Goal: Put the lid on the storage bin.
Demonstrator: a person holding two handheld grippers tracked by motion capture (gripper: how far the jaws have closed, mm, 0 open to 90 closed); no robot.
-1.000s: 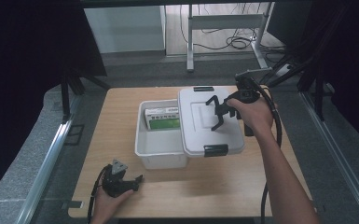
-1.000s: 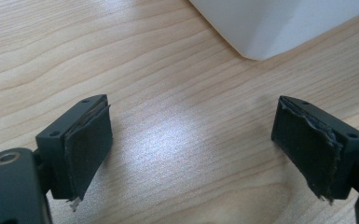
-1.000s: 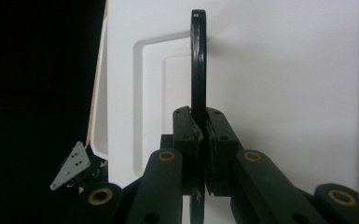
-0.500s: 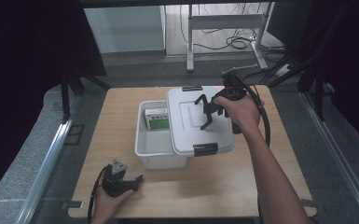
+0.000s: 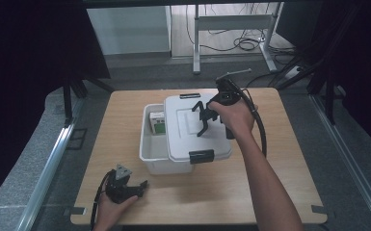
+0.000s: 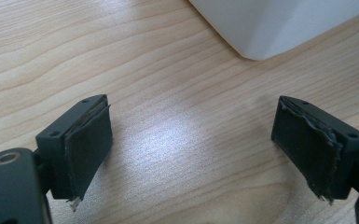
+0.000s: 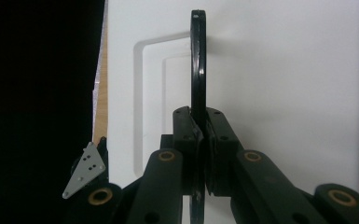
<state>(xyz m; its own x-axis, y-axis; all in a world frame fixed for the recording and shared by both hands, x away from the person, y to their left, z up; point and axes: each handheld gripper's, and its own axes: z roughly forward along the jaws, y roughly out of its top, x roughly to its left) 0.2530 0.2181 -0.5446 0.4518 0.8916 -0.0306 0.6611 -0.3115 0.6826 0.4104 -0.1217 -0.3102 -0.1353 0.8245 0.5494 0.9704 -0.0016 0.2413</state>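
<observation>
A: Where's the white box (image 5: 160,156)?
B: Mid-table (image 5: 279,163), its lid (image 5: 195,126) lying across its right part, a green-labelled packet (image 5: 157,122) inside.

A: And the 2 grippers?
B: Right gripper (image 7: 199,135) pinches the lid's black handle (image 7: 197,60); left gripper (image 6: 191,149), jaws spread, rests near the front-left corner.

Wooden table (image 5: 270,183); metal desk frame (image 5: 231,36) and floor cables (image 5: 243,44) beyond.

Hidden and cut off

We see the lid (image 5: 192,126) covering most of the bin (image 5: 160,159); the green-labelled box (image 5: 157,122) inside shows partly, its print too small to read.
</observation>
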